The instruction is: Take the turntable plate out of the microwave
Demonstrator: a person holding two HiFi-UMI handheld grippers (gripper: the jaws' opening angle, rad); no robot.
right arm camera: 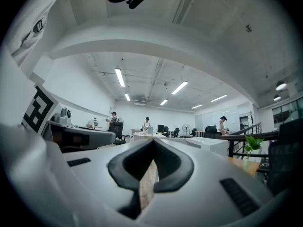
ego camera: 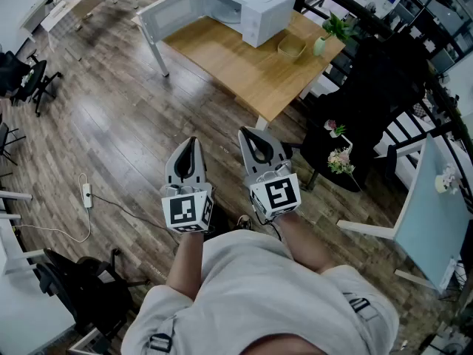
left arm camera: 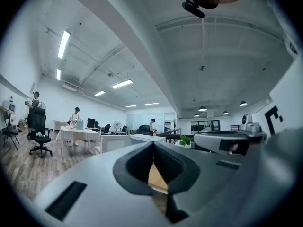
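A white microwave (ego camera: 251,6) stands on a wooden table (ego camera: 244,69) at the top of the head view, its door (ego camera: 174,9) swung open to the left. Its inside is too small to make out, so I cannot see the turntable plate. Both grippers are held level over the wood floor, well short of the table. My left gripper (ego camera: 192,143) is shut with nothing in it, and my right gripper (ego camera: 249,134) beside it is shut and empty too. In the left gripper view the jaws (left arm camera: 154,145) meet; the right gripper view shows the same (right arm camera: 152,143).
A small basket (ego camera: 292,46) and a potted plant (ego camera: 330,29) sit on the table right of the microwave. A black side table with flowers (ego camera: 338,157) and a pale table (ego camera: 429,205) stand to the right. A power strip (ego camera: 87,194) lies on the floor at left.
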